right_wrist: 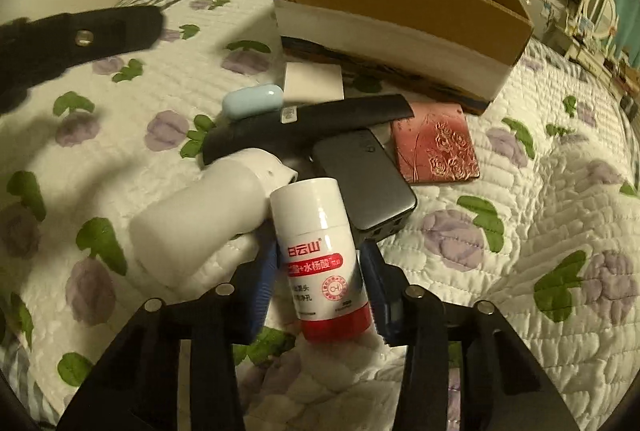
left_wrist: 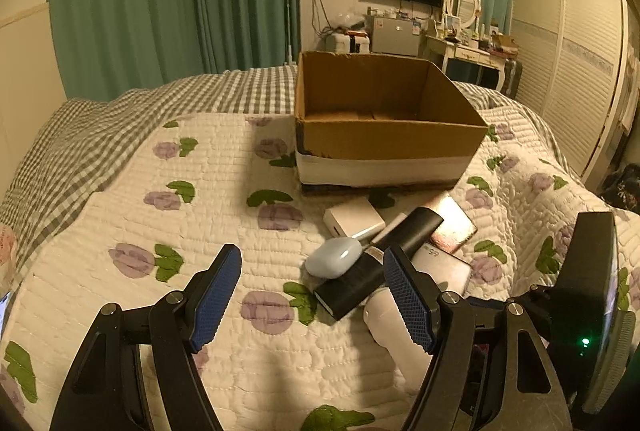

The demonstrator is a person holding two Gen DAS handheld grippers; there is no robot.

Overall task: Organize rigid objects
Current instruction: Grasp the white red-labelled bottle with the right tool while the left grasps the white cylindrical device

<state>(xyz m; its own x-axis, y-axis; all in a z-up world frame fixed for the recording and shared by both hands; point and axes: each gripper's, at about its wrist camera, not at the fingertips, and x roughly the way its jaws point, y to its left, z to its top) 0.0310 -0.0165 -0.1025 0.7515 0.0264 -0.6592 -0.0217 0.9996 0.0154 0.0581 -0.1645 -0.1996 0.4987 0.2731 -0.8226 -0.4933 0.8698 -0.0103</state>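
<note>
Already your right gripper (right_wrist: 316, 291) has its jaws closed on the white-and-red bottle (right_wrist: 320, 255), whose long axis runs away from you toward the cardboard box (right_wrist: 400, 43) (far, slightly right on the bed). Your left gripper (left_wrist: 312, 295) hangs wide open, empty, left of the pile.

Dim, warm yellowish indoor light fills both views. Soft dark shadows fall across the quilt (left_wrist: 224, 167) near the cardboard box (left_wrist: 384, 145). Fisheye distortion bends the room, with black vignetting at the corners. In the right wrist view, the left gripper (right_wrist: 80, 37) is blurred, and the white bottle (right_wrist: 320, 255) carries faint glare.
</note>
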